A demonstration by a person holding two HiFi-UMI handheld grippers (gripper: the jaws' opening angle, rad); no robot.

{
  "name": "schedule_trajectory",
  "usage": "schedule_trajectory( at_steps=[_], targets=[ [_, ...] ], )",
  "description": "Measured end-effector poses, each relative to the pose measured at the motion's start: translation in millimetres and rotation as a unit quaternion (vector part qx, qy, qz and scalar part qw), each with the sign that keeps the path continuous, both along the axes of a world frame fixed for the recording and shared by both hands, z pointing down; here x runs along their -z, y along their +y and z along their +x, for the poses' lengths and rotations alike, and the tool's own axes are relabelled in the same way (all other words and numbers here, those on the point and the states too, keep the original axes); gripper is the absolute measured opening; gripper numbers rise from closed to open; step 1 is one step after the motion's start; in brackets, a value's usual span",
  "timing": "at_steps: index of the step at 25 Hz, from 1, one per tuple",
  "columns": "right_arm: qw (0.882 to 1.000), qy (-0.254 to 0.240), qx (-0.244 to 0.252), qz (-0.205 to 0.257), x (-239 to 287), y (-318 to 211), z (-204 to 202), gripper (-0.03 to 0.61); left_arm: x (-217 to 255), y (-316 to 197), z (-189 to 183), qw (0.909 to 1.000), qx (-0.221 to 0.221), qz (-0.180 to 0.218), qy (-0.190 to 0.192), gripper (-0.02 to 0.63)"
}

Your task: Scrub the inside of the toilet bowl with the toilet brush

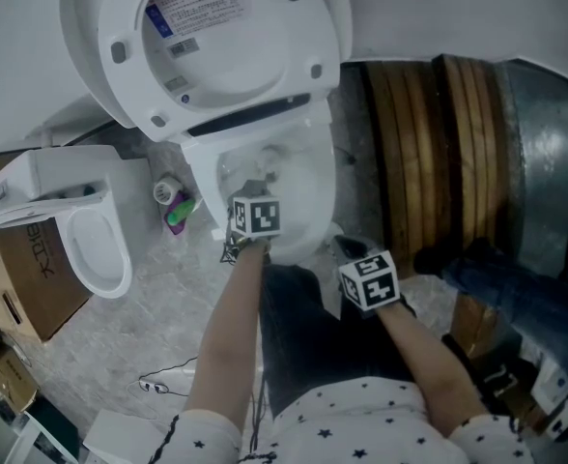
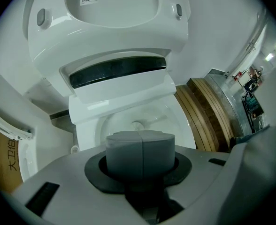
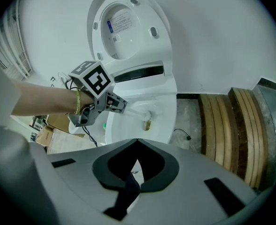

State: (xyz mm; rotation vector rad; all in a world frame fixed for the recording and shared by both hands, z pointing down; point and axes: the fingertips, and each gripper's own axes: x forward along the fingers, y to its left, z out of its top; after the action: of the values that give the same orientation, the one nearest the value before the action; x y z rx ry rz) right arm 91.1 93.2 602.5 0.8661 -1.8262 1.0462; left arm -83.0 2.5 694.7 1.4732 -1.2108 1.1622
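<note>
A white ceramic toilet bowl (image 1: 315,196) stands with its white plastic lid (image 1: 207,37) raised upright. The left gripper (image 3: 123,105) hangs over the bowl's left rim, its jaws closed together on the pale handle of a toilet brush (image 3: 145,121), whose brownish head lies inside the bowl, low against the wall near the bottom. The right gripper (image 1: 347,249) hovers near the bowl's front edge, its jaws parted with nothing between them. To the left, an open brown cardboard box (image 1: 33,278) holds a second white toilet seat (image 1: 96,249). A small green and purple object (image 1: 176,211) sits just beside the toilet's base. Stacked wooden hoops (image 1: 439,153) lean at the right.
</note>
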Motion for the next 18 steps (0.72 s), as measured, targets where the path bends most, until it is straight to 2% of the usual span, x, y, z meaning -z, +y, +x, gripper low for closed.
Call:
schedule_trajectory(
  at_steps=[18],
  targets=[
    [1.0, -0.003, 0.009, 0.003, 1, -4, -6, 0.006, -2, 10, -30, 0.9995, 0.017, -0.009, -0.024, 0.153]
  ],
)
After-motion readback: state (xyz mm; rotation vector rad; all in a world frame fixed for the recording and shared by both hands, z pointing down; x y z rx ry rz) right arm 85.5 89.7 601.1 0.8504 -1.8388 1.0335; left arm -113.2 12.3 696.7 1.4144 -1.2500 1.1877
